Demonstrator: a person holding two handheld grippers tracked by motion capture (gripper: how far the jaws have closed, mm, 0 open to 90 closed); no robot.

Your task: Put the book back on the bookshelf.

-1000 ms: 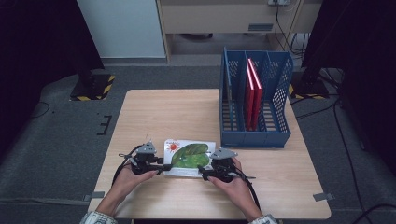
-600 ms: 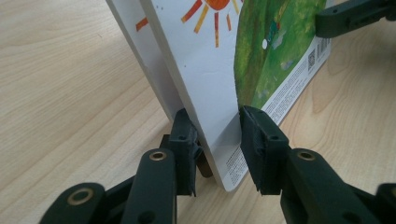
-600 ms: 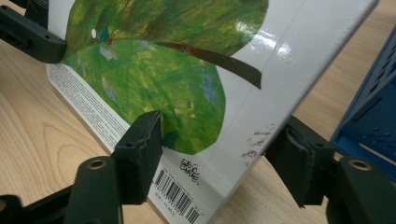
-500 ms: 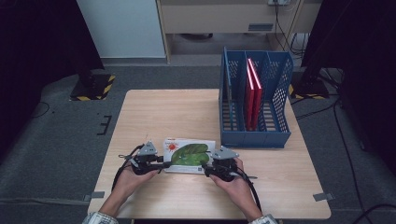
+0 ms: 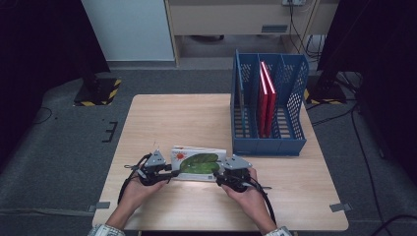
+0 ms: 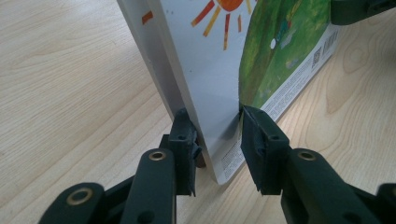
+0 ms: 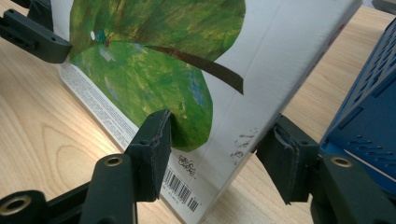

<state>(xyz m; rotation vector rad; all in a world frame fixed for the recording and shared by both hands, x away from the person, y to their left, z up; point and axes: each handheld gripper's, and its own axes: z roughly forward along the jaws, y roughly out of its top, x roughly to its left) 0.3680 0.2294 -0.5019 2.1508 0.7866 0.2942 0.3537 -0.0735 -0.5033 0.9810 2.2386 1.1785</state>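
A picture book (image 5: 199,163) with a green leaf and an orange sun on its white cover lies near the table's front edge, tipped up off the wood. My left gripper (image 5: 169,173) is shut on its left end; the left gripper view has both pads pressed on the cover (image 6: 224,70) and the back. My right gripper (image 5: 220,176) has just been closing with the book between its jaws. In the right gripper view its pads now press the cover (image 7: 154,70) and the back beside the barcode corner.
A blue mesh file rack (image 5: 268,145) stands at the table's right, close to the book's right end, with two red books (image 5: 265,98) upright in it. Bare wooden tabletop (image 5: 172,118) lies to the left and behind. Cables trail from both grippers toward the front edge.
The right gripper's jaws have narrowed onto the book's right end. Both hands and the book stay in about the same place.
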